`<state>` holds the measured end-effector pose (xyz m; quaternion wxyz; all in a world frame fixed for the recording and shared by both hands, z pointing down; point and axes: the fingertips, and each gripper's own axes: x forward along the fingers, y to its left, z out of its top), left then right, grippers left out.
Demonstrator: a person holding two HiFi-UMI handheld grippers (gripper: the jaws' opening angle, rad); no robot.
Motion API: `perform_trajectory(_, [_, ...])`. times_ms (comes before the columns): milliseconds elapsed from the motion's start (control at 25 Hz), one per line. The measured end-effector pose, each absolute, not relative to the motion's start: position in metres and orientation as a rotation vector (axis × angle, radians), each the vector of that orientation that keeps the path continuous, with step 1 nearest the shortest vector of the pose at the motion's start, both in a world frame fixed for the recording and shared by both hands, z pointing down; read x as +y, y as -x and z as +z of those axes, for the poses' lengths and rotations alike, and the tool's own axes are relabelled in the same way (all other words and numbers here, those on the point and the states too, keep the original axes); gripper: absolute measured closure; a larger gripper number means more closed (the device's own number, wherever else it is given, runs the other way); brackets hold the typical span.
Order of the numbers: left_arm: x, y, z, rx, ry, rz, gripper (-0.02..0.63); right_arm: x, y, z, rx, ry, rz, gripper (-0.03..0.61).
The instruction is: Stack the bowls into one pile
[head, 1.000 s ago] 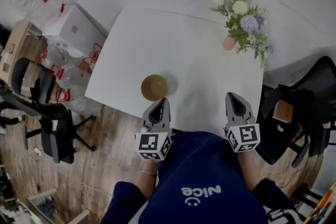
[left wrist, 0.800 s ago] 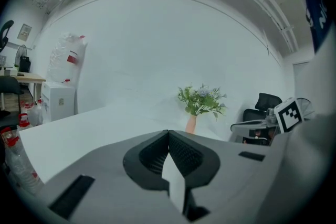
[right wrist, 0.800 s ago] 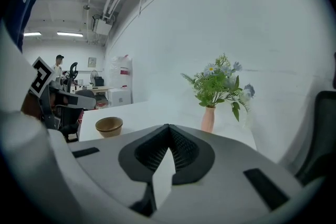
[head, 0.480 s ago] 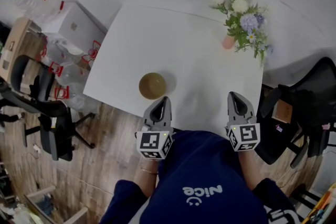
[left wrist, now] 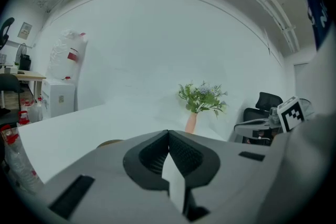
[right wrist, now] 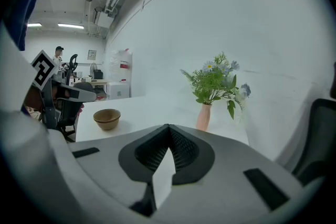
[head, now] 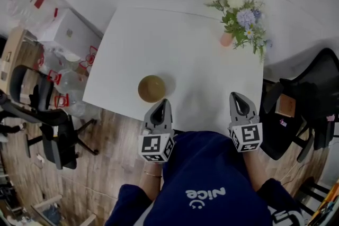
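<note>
A tan pile of bowls (head: 151, 88) sits on the white table (head: 185, 45) near its front left edge; the right gripper view shows the bowls (right wrist: 107, 118) nested at the left. My left gripper (head: 163, 104) is shut and empty, just in front of the pile and to its right, apart from it. In the left gripper view the jaws (left wrist: 168, 132) meet tip to tip, with only a sliver of the pile's rim (left wrist: 108, 142) above them. My right gripper (head: 236, 97) is shut with nothing in it, over the table's front right part.
A pink vase of flowers (head: 237, 17) stands at the table's far right. Black office chairs stand at the left (head: 45, 119) and the right (head: 304, 108). White boxes and plastic bags (head: 63, 34) lie on the floor at the left.
Both grippers hold their places. The head view has shifted a little, so the table and the pile sit slightly lower left in the picture.
</note>
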<state>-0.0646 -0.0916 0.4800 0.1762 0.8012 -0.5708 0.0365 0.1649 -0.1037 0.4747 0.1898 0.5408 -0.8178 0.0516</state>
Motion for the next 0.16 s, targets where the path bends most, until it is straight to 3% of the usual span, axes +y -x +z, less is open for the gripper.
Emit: perform_trajectory(160, [-0.0908, 0.0634, 0.4779, -1.612, -2.288, 0.11, 0.597, -0.1021, -0.1656, 0.4735, -2.295, -1.526, 0.146, 0.557])
